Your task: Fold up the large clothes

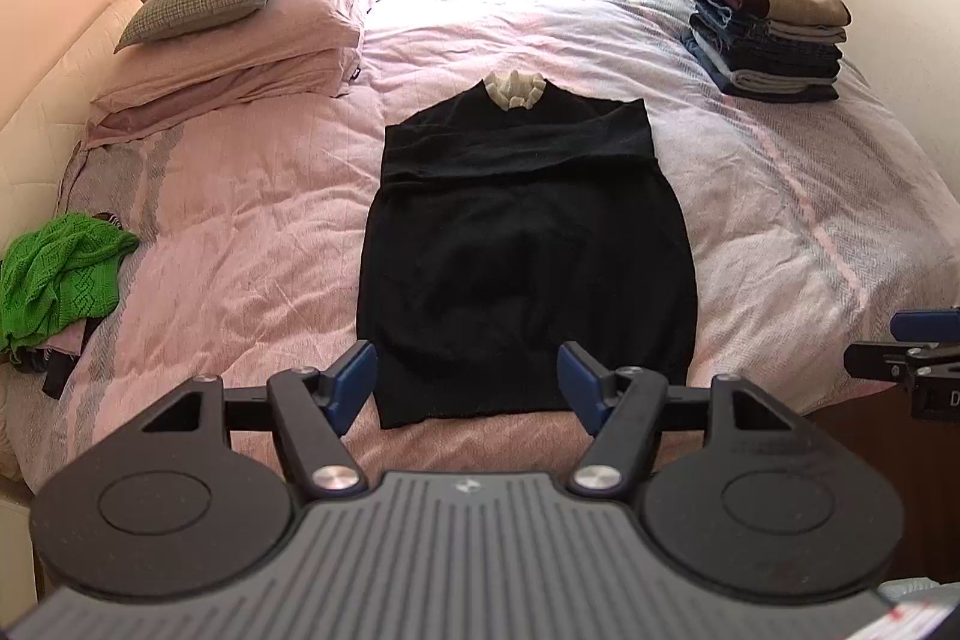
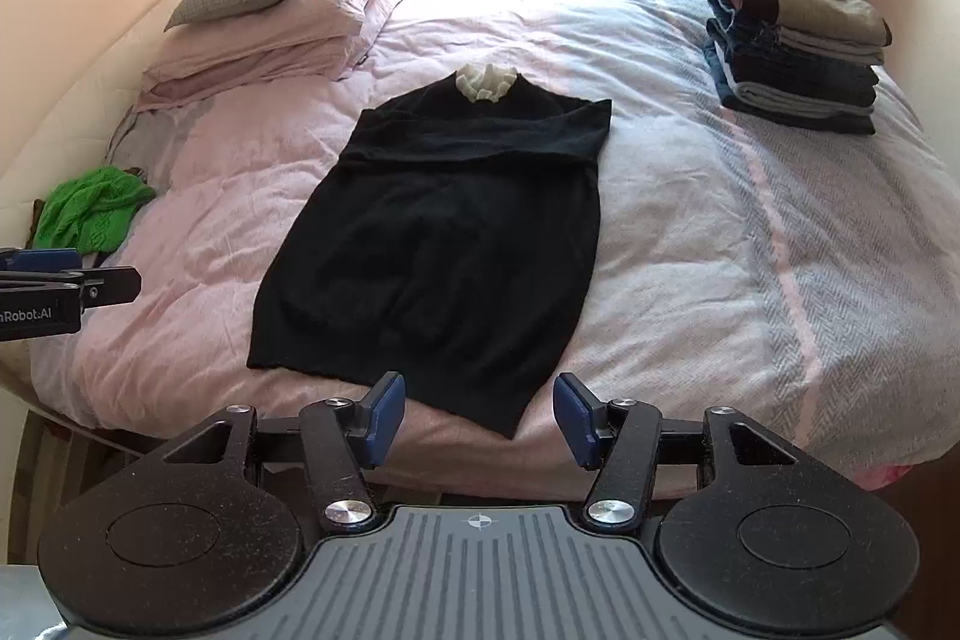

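Observation:
A black sweater (image 1: 522, 256) with a white ruffled collar (image 1: 515, 87) lies flat on the pink bed, its sleeves folded across the chest. In the right wrist view the same black sweater (image 2: 438, 244) has its hem nearest me. My left gripper (image 1: 465, 382) hovers open just above the hem's near edge, nothing between its blue pads. My right gripper (image 2: 477, 418) is also open, over the hem's right corner at the bed's front edge. Each gripper shows at the side of the other view: the right gripper (image 1: 912, 349) and the left gripper (image 2: 66, 274).
A stack of folded clothes (image 1: 768, 34) sits at the bed's far right. A crumpled green knit garment (image 1: 57, 280) lies at the left edge. Pillows (image 1: 240, 34) are piled at the far left by the headboard. Pink curtains and a bright window stand behind.

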